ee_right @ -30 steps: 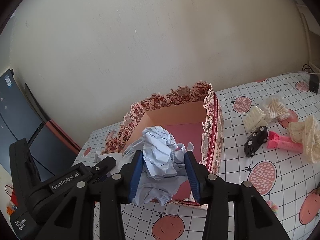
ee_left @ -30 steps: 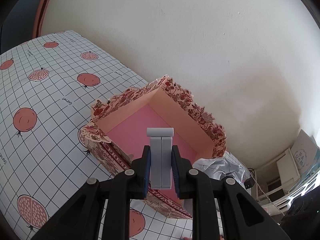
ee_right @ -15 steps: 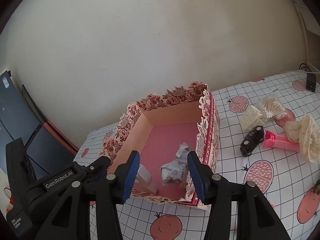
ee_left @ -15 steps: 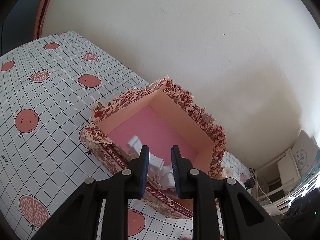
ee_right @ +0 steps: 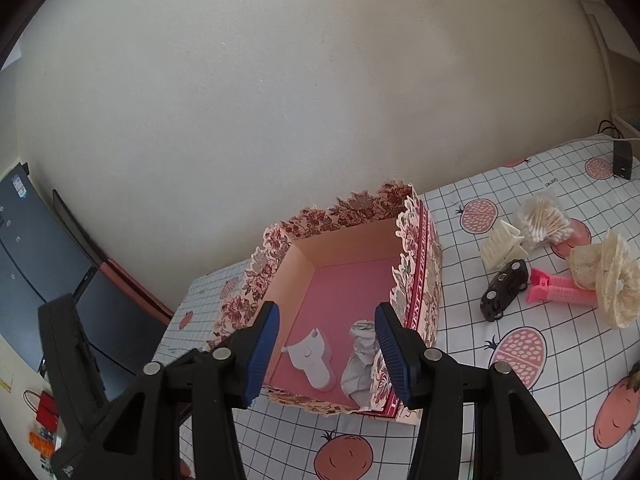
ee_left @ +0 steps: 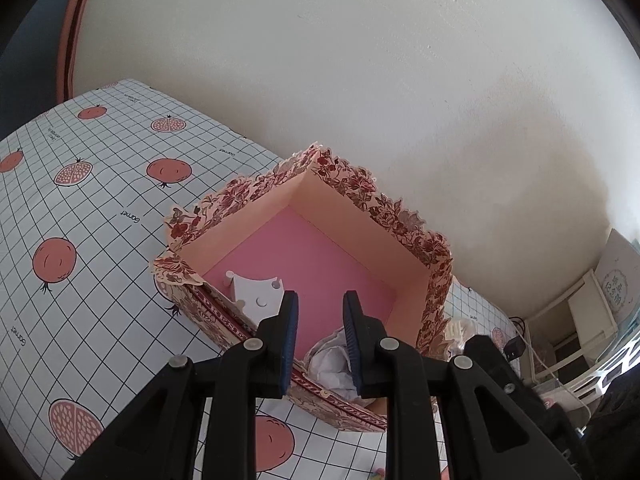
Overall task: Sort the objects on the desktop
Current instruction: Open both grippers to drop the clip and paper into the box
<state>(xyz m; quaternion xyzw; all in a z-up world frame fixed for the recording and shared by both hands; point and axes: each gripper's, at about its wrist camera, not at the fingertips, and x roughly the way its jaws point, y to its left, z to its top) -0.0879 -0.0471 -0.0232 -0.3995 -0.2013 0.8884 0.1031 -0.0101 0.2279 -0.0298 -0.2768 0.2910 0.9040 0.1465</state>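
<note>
A floral-edged box [ee_left: 360, 192] with a pink floor sits on the pomegranate-print cloth [ee_left: 100, 240]. Inside it lie a white plastic piece [ee_left: 258, 292] near the front left wall and a crumpled paper ball [ee_left: 330, 364] at the front. My left gripper [ee_left: 318, 320] hovers over the box's near edge, open by a narrow gap with nothing between the pads. In the right wrist view the same box [ee_right: 340, 212] holds the white piece [ee_right: 314, 354] and the paper ball [ee_right: 360, 352]. My right gripper [ee_right: 326, 320] stands open and empty above them.
Right of the box lie a cream hair claw [ee_right: 502, 244], a bag of cotton swabs [ee_right: 544, 222], a black toy car [ee_right: 504, 290], a pink clip [ee_right: 556, 286] and a lace scrunchie [ee_right: 608, 276]. A black charger [ee_right: 622, 160] sits far right. The wall runs just behind the box.
The left gripper let go of the white piece and the right let go of the paper ball. Both things dropped into the box, and both pairs of jaws now stand empty.
</note>
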